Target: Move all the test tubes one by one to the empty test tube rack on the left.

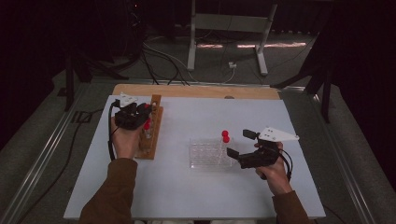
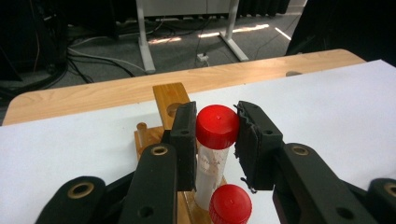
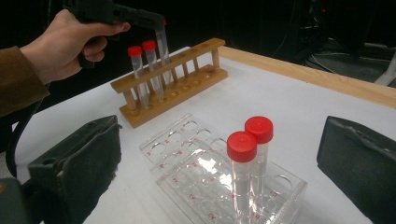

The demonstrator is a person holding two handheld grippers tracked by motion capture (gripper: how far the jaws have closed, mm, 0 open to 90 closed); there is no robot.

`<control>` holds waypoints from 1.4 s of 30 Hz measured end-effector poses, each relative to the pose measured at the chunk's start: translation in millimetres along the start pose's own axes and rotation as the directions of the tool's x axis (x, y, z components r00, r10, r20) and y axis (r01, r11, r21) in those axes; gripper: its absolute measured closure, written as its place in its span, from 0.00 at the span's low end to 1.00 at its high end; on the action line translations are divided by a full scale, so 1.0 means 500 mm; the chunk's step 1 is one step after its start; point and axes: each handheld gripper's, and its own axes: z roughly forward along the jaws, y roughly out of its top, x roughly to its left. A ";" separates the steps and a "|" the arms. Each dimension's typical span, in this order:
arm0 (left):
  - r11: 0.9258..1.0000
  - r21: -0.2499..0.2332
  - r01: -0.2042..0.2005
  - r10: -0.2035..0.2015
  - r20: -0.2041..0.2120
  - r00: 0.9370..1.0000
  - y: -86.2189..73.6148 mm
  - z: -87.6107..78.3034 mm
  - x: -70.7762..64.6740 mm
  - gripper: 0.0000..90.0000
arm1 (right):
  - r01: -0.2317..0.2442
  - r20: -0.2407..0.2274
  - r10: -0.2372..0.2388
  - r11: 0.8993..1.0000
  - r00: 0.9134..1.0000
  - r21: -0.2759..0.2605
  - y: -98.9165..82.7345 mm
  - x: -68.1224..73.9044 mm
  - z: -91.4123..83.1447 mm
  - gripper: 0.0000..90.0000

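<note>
My left gripper point(image 2: 217, 112) is shut on the red cap of a clear tube point(image 2: 211, 163) that stands upright over the wooden rack point(image 2: 169, 97). A second red-capped tube point(image 2: 229, 204) sits just in front of it. In the right gripper view the held tube point(image 3: 163, 46) rides higher than the two tubes point(image 3: 142, 70) beside it, and its lower end reaches into the wooden rack point(image 3: 187, 86). My right gripper point(image 3: 223, 130) is wide open, with nothing in it, facing the clear plastic rack point(image 3: 187, 154) with two red-capped tubes point(image 3: 243, 154). In the high view the left gripper point(image 1: 145, 112) hangs over the wooden rack point(image 1: 152, 135), and the right gripper point(image 1: 240, 143) is right of the clear rack point(image 1: 205, 156).
The white tabletop point(image 1: 196, 196) has bare room in front of both racks and between them. A wooden strip point(image 1: 196, 91) runs along its far edge. Beyond it are a metal stand point(image 1: 229, 32) and cables point(image 1: 159, 60) on a dark floor.
</note>
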 end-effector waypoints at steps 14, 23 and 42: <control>0.999 0.024 0.022 -0.022 0.012 1.000 -0.011 0.010 0.004 0.78 | -0.005 0.001 0.005 1.000 1.000 -0.005 0.001 -0.001 -0.003 0.00; 0.999 0.023 0.038 -0.039 0.022 0.999 -0.023 0.011 0.010 0.78 | -0.006 0.000 0.006 1.000 1.000 -0.005 0.000 -0.002 -0.002 0.00; 0.998 0.010 0.063 -0.064 0.063 0.996 -0.038 0.012 0.020 0.75 | -0.006 -0.002 0.006 1.000 1.000 -0.006 -0.001 -0.003 -0.002 0.00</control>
